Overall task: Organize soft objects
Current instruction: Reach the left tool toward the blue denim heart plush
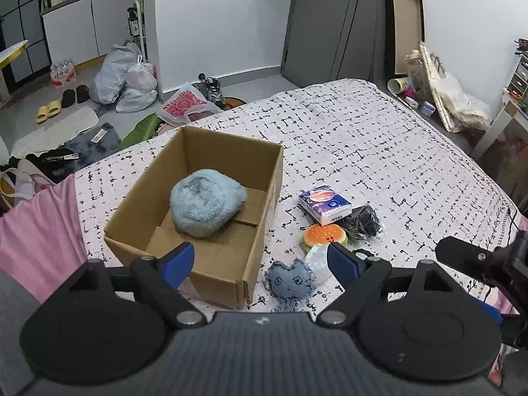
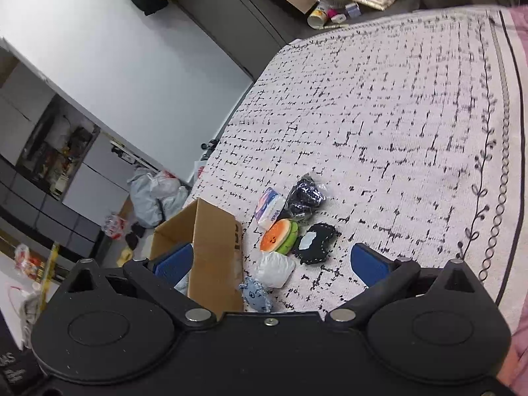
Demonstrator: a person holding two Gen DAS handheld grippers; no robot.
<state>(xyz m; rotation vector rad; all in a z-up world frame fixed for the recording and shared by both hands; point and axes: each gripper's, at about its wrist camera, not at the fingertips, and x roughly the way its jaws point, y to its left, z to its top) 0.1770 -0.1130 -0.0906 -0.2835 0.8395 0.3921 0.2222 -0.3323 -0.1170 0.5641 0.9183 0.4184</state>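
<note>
An open cardboard box (image 1: 221, 279) stands on the bed with a fluffy light-blue plush (image 1: 208, 203) inside. To its right lie a tissue pack (image 1: 325, 204), a black bagged item (image 1: 364, 222), a burger plush (image 1: 325, 236), a white bagged item (image 1: 315, 260) and a denim plush (image 1: 290, 282). My left gripper (image 1: 260, 260) hovers open over the box's near corner and the denim plush, holding nothing. My right gripper (image 2: 272, 264) is open above the white bagged item (image 2: 275, 269), near the burger plush (image 2: 279, 236) and a black felt piece (image 2: 315, 242).
The bed cover (image 1: 363, 132) is white with black dashes and stretches far to the right. Pink cloth (image 1: 36, 231) lies at the near left. Beyond the bed's edge, bags (image 1: 128, 79) and slippers (image 1: 48, 110) clutter the floor. The right gripper's black body (image 1: 475, 257) shows at right.
</note>
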